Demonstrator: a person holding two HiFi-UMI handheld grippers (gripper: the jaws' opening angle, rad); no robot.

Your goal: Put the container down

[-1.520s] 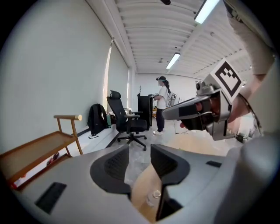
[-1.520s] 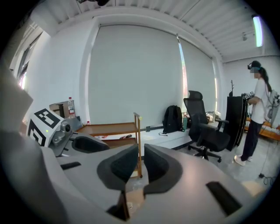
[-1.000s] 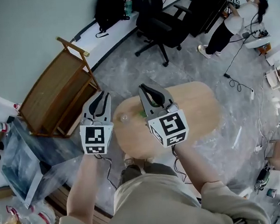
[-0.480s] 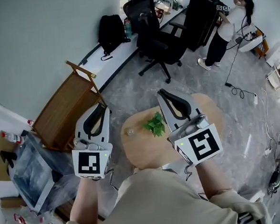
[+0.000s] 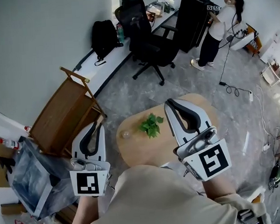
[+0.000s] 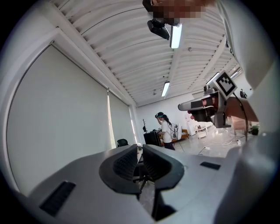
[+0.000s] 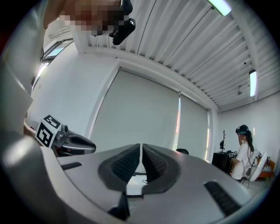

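Note:
A small clear container [image 5: 126,134] stands on the round wooden table [image 5: 147,150], left of a green leafy sprig [image 5: 150,125]. Neither gripper touches it. My left gripper [image 5: 97,127] is held up over the floor to the table's left. Its jaws are closing the last bit with nothing between them, as the left gripper view [image 6: 139,151] confirms. My right gripper [image 5: 172,103] hovers above the table's right half, shut and empty. The right gripper view [image 7: 141,148] points its jaws up at a window blind.
A tilted wooden rack [image 5: 59,115] stands left of the table, with plastic-wrapped things [image 5: 25,174] below it. Behind are a black office chair [image 5: 147,41], a backpack [image 5: 102,37] on a long white desk and a person [image 5: 220,22]. Cables [image 5: 236,90] lie on the floor at right.
Both grippers have drawn back toward my body, away from the table's middle. The sprig, earlier hidden behind the right gripper, now shows fully.

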